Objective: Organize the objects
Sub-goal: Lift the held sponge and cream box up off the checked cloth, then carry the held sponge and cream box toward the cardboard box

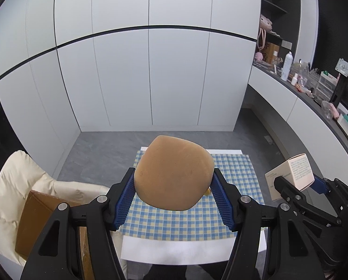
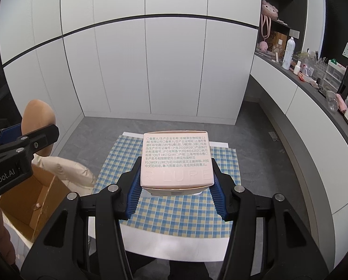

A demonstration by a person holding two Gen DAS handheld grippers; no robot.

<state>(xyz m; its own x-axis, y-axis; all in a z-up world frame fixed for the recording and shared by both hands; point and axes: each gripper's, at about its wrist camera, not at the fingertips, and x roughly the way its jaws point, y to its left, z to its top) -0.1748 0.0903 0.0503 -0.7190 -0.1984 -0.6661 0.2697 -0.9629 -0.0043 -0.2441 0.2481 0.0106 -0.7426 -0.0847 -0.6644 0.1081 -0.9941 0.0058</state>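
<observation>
My left gripper is shut on a round tan bun-like object, held in the air above the blue-and-yellow checked cloth. In the right wrist view my right gripper is shut on a pale pink carton with printed text on its top, also lifted over the checked cloth. The carton and the right gripper show at the right edge of the left wrist view. In the right wrist view the bun and the left gripper sit at the left edge.
An open cardboard box rests on a cream cushioned chair left of the white table. A small yellow item lies on the cloth behind the bun. A cluttered dark counter runs along the right; white cabinets stand beyond.
</observation>
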